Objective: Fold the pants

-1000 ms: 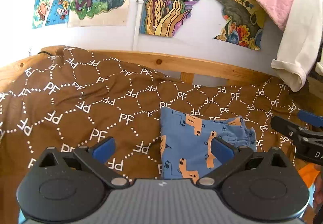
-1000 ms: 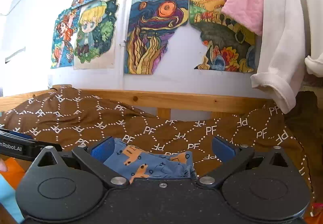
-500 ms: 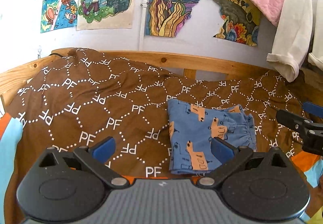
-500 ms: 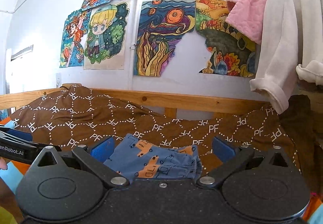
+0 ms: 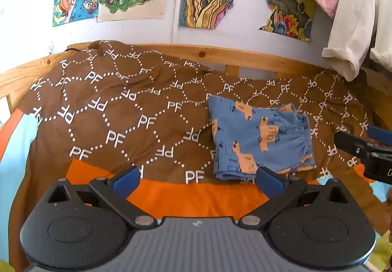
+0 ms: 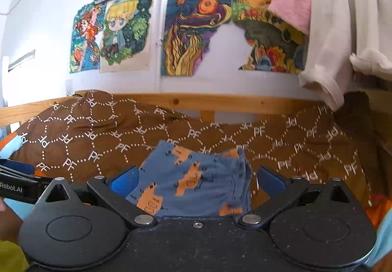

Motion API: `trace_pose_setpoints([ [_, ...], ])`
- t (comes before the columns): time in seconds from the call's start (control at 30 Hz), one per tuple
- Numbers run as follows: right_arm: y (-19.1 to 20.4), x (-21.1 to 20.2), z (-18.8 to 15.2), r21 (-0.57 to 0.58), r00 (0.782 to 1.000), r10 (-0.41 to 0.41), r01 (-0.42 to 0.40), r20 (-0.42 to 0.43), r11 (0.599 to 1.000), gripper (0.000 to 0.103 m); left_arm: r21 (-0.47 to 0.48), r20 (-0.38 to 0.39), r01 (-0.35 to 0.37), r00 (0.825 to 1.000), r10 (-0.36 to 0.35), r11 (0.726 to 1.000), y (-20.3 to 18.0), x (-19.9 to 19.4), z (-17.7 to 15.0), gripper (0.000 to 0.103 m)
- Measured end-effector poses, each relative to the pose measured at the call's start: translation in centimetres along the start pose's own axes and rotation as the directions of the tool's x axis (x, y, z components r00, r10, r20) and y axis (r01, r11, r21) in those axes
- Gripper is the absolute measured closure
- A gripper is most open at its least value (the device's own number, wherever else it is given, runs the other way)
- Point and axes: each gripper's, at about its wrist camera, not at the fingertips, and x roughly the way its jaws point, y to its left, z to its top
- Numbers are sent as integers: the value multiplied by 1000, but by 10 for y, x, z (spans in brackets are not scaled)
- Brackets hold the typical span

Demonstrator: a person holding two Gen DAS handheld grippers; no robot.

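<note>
small blue cotton pants with an orange vehicle print lie folded into a compact rectangle on a brown bedspread patterned with white "pf" letters, right of the bed's centre. the gathered waistband sits at the bundle's right edge. the bundle's long axis appears to run near-to-far from the person, though this is hard to judge.

left hand-held gripper: jaws spread wide, holding nothing, clear of the cloth. the pants lie ahead of it and to its right.

right hand-held gripper: jaws spread wide, empty. the pants lie directly ahead, framed between its fingers, so this one is judged the nearer.

judgement: folding looks complete or nearly so; any further crease would start from the right side.
</note>
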Motion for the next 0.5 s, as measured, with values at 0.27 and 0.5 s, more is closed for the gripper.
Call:
trace_pose_setpoints([
  [0.27,6,-6,-20,38,997,-55,56,-47,998,1,47,-9,2,1000,-1,999,-3,4,-17,0],
  [0.5,4,-6,-32,63,992,-96,102,-85,993,1,45,-28,-12,1000,13,999,2,11,-23,0],
])
